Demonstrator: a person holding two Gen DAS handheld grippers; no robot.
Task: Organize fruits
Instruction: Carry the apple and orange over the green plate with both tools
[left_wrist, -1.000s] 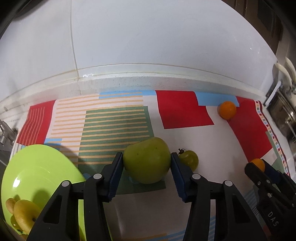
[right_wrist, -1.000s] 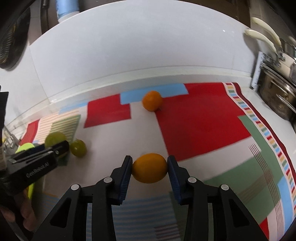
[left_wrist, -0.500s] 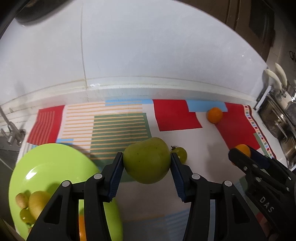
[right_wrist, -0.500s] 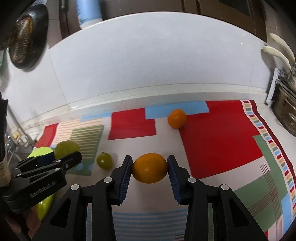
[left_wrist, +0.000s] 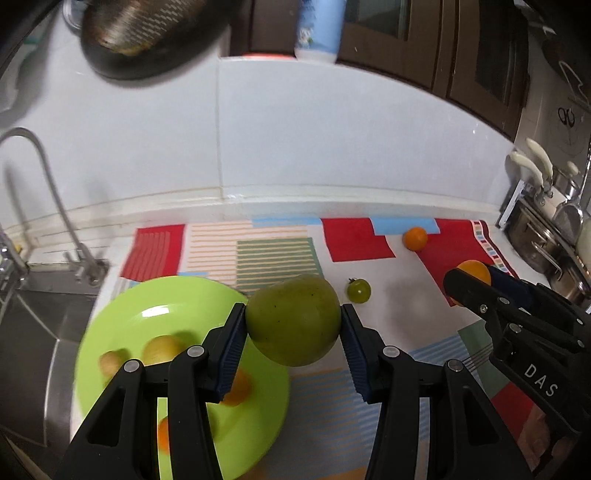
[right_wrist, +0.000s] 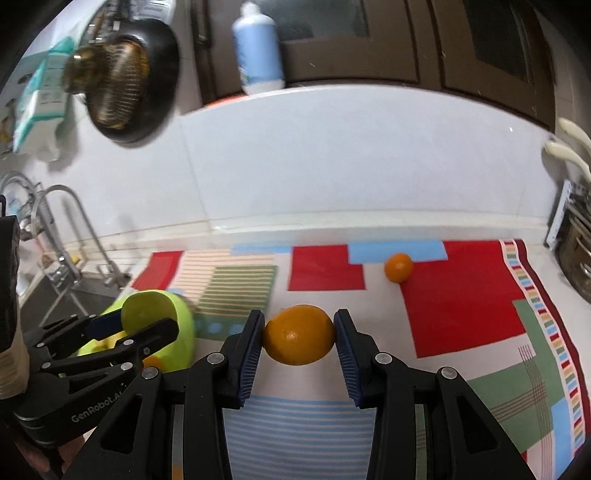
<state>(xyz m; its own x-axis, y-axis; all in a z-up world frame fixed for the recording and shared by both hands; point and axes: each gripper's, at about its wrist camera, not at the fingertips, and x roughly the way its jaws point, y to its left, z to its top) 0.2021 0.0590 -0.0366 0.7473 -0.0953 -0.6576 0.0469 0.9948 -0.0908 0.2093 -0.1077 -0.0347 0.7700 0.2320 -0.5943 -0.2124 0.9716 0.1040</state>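
My left tongs (left_wrist: 293, 325) pinch the green apple (left_wrist: 293, 319) above the right edge of the lime plate (left_wrist: 122, 325), which lies down and left. My right tongs (right_wrist: 299, 336) pinch an orange (right_wrist: 299, 334), farther from it.

Even indoor light, fisheye-bent edges, blurred upper background

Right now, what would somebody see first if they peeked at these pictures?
A big green fruit squeezed in the left gripper, lifted beside a bright green plate that already has small fruits on it. Then an orange pinched in the right gripper above the colourful mat.
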